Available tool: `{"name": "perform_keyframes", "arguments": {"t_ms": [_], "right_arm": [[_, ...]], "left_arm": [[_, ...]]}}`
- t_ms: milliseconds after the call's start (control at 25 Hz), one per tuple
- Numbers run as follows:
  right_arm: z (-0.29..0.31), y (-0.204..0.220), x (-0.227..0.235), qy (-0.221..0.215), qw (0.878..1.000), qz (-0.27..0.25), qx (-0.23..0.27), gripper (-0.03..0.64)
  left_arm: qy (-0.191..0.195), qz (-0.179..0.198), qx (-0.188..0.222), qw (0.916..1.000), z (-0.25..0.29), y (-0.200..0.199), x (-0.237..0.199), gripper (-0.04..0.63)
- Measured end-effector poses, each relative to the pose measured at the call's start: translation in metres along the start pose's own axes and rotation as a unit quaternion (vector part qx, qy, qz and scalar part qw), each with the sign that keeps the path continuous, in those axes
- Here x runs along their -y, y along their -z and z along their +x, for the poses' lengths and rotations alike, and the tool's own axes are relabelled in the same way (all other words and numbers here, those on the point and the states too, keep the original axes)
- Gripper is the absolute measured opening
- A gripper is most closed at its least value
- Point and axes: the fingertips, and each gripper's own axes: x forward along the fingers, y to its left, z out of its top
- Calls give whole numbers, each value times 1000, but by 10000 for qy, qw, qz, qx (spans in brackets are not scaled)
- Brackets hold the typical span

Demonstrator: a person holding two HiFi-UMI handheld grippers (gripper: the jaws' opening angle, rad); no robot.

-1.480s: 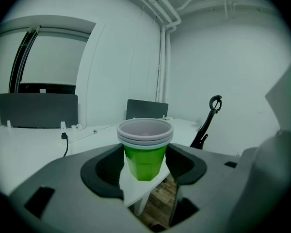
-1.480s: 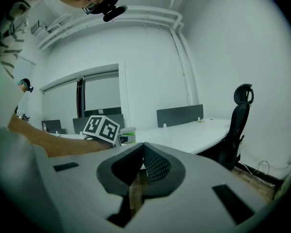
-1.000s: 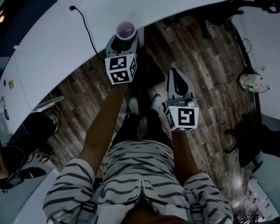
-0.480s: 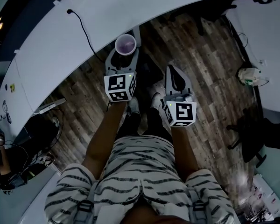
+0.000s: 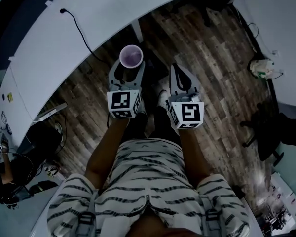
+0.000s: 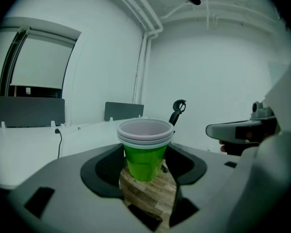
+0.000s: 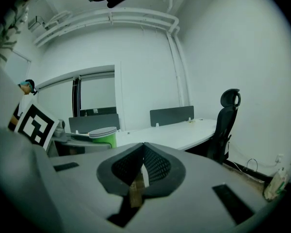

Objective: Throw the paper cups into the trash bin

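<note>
since a second ago we have drawn back from the table (image 5: 64,38), so the cups (image 5: 131,57) now hang over the floor (image 5: 222,58) rather than at the table's edge. the left tongs (image 6: 144,165) stand wide, pads pressed on the green sides of the nested cups, which are upright and mouth up, probably so that nothing tips out as we carry them. the right tongs (image 7: 141,168) are closed on nothing and held alongside, out of the way. no bin shows in any view, so we judge the carry has barely begun.
</note>
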Motion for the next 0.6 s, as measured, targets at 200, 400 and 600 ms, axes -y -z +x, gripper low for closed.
{"name": "perform_keyframes", "arguments": {"t_ms": [200,400,600], "right_arm": [[2,21,2,73,9998,57,-170,9],[0,46,13,153,9992,156,-328,9],[6,71,20,231,9981,237,-520,9]], "left_arm": [[91,-123,-231,9996,-1,27,11,285],[170,-190,-518,9983,8,62,28,285],[234,-248,-829,9960,21,101,33,285]]}}
